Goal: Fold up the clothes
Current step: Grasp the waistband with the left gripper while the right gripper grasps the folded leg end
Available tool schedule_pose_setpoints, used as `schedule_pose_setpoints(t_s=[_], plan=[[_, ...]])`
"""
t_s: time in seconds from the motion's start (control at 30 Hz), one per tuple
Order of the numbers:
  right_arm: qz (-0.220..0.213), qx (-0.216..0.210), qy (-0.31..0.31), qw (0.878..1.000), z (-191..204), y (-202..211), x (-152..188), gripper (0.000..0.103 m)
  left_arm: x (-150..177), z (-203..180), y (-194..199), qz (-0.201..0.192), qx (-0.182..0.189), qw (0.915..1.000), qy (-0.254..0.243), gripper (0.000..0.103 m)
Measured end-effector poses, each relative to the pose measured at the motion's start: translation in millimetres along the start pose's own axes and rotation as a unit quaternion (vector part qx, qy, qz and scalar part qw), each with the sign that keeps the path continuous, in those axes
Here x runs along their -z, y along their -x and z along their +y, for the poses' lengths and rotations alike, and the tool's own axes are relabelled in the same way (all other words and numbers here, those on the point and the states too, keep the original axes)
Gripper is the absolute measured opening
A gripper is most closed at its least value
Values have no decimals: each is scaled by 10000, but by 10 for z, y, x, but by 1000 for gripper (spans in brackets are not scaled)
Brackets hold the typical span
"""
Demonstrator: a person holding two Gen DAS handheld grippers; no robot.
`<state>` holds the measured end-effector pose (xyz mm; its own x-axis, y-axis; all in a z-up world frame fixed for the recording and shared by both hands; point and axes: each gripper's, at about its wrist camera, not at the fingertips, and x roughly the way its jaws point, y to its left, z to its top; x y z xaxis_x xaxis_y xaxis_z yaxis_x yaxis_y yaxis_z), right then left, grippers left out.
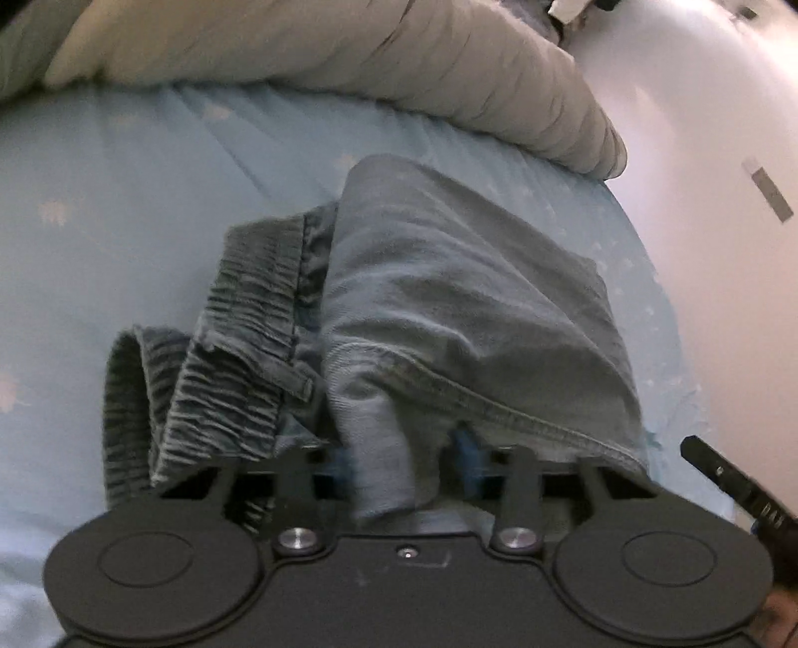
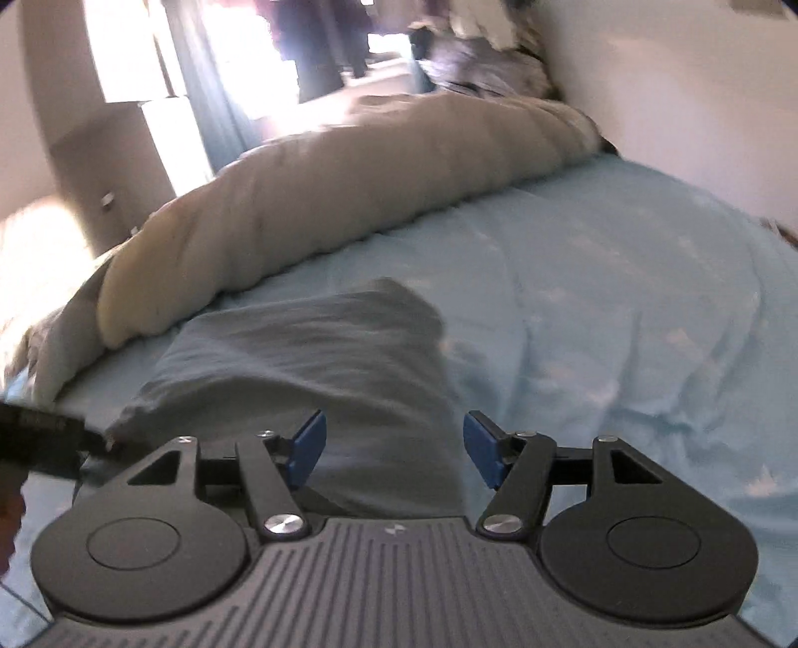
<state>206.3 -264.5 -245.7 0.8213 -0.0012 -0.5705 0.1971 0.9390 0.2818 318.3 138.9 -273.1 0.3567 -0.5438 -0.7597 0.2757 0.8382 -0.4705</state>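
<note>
A pair of grey-blue trousers (image 1: 449, 309) lies bunched on a bed covered with a pale blue sheet (image 1: 124, 199) that carries a faint light print. In the left wrist view the garment fills the middle of the frame: its gathered elastic waistband (image 1: 234, 359) is crumpled on the left, with a belt loop beside it, and a smoother fold of leg fabric with a stitched hem seam runs across the right side. The left gripper (image 1: 399, 458) sits at the near edge of the trousers with a thick fold of the cloth pinched between its blue pads, the fabric spilling down over the tool body. At the near right edge of that view a black piece of the other tool (image 1: 728, 483) shows just beside the garment. In the right wrist view the right gripper (image 2: 394, 443) has its blue pads (image 2: 309, 441) spread wide, with the trousers (image 2: 309, 349) lying on the sheet (image 2: 623, 309) below and beyond them; nothing is caught between the pads, and whether they touch the cloth cannot be told. A rolled beige duvet (image 2: 324, 199) stretches across the far side of the bed, just beyond the trousers, and the same duvet (image 1: 349, 55) shows at the top of the left view. A white wall (image 2: 673, 89) stands on the right, and a bright window (image 2: 239, 45) glares at the far left
</note>
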Motion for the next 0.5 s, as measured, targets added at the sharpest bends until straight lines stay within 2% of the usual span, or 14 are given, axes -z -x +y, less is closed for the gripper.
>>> schedule_pose_setpoints(t_s=[0.03,0.1,0.17,0.23,0.33,0.4,0.5], plan=[[76,-32,-114,9999,-61,-12,-25,64,-5,34,46,-71,109,9998,118,15],[165,-130,-303,9993,-124,-27,-49,64,-26,62,191,-164,288,9994,131,13],[183,-301,-428,9985,-109,-31,-6,64,-48,53,395,-268,294,9992,-57,12],[186,-509,-525,9972,-69,-34,75,64,-78,128,587,-330,313,9990,-30,12],[228,-737,-618,9951,50,-53,137,64,-67,357,667,-294,141,9995,41,12],[321,-822,-780,9930,142,-198,211,64,-21,588,576,-139,78,9995,288,13],[592,-776,-1039,9898,201,-380,338,64,68,850,371,-23,185,9986,499,15]])
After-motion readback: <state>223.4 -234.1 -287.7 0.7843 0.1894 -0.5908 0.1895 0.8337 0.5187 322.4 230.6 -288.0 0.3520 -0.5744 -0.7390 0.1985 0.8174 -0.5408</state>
